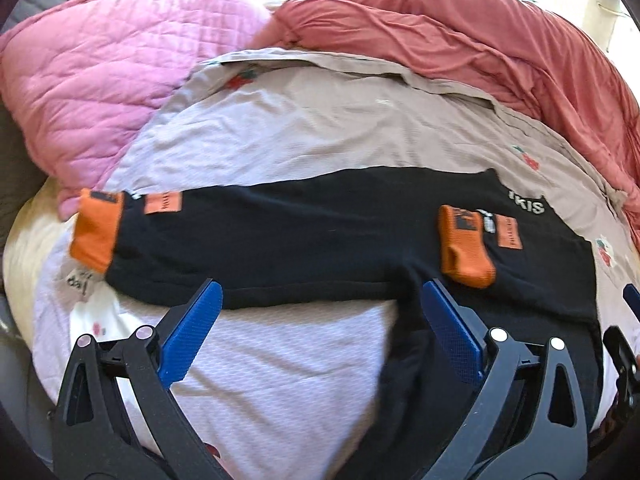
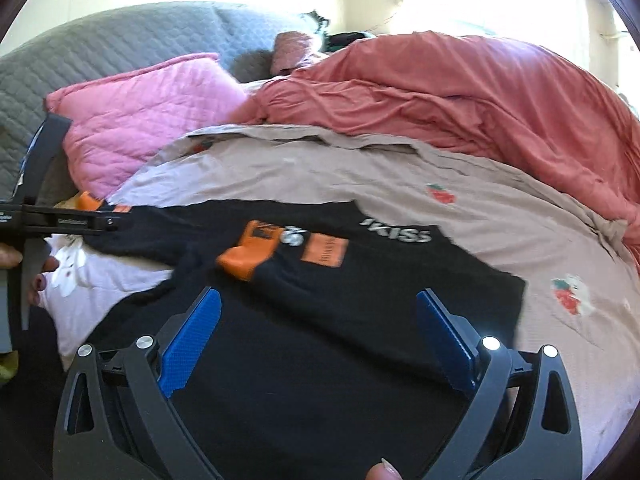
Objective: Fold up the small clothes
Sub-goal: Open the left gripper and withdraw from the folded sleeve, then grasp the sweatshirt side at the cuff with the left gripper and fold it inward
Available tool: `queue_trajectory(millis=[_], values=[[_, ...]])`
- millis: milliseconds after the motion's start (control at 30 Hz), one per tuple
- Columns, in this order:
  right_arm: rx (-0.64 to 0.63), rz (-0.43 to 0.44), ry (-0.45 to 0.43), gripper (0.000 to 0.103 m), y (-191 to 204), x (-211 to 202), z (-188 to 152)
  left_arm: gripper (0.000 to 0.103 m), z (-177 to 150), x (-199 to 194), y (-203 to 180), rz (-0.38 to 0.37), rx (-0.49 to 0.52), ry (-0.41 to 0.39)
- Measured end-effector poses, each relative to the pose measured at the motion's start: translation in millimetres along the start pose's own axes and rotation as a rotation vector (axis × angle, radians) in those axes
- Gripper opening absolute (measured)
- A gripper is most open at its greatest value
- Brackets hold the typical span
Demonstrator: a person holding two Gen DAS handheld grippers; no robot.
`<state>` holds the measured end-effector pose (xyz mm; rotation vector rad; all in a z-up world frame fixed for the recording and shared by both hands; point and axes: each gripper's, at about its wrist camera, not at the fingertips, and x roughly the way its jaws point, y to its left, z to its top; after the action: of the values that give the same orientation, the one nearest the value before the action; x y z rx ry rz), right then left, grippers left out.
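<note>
A black top with orange cuffs is seen lying flat on a beige sheet. The left gripper and right gripper are held wide apart above it, with nothing gripped

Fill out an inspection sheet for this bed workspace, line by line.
Surface: beige bedsheet with strawberry prints, wrinkled, spread over the bed.
Job's things: black garment lies flat across the sheet; one orange cuff at its left end, another orange cuff folded onto its body; white lettering near the top edge.
Clutter: pink quilted pillow, salmon duvet bunched behind, grey quilted cover.
Grippers: left hand-held gripper open, nothing between its pads; right hand-held gripper open above the garment, gripping nothing.
Cables: nothing seen.
Surroundings: bright window light behind the bed.
</note>
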<state>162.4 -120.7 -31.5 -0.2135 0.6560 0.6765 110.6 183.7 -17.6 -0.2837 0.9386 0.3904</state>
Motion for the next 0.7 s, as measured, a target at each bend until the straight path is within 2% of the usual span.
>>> queue_trajectory(millis=[233,367,600,700], values=[[-0.101,0.07,0.046,0.097,68.3,13.0,4.7,0.094,2.4,-2.8,49.1,0.034,-0.111,-0.009],[-0.132,0.098,0.063,0.097,99.0,17.5,7.3,0.094,7.1,-10.1,83.3,0.118,-0.174,-0.063],[-0.145,0.151,0.093,0.097,144.7,31.9,17.8,0.094,2.9,-5.5,152.0,0.18,-0.351,-0.068],[-0.167,0.177,0.108,0.097,165.3,38.7,19.3,0.094,1.0,0.8,174.4,0.18,-0.416,-0.068]])
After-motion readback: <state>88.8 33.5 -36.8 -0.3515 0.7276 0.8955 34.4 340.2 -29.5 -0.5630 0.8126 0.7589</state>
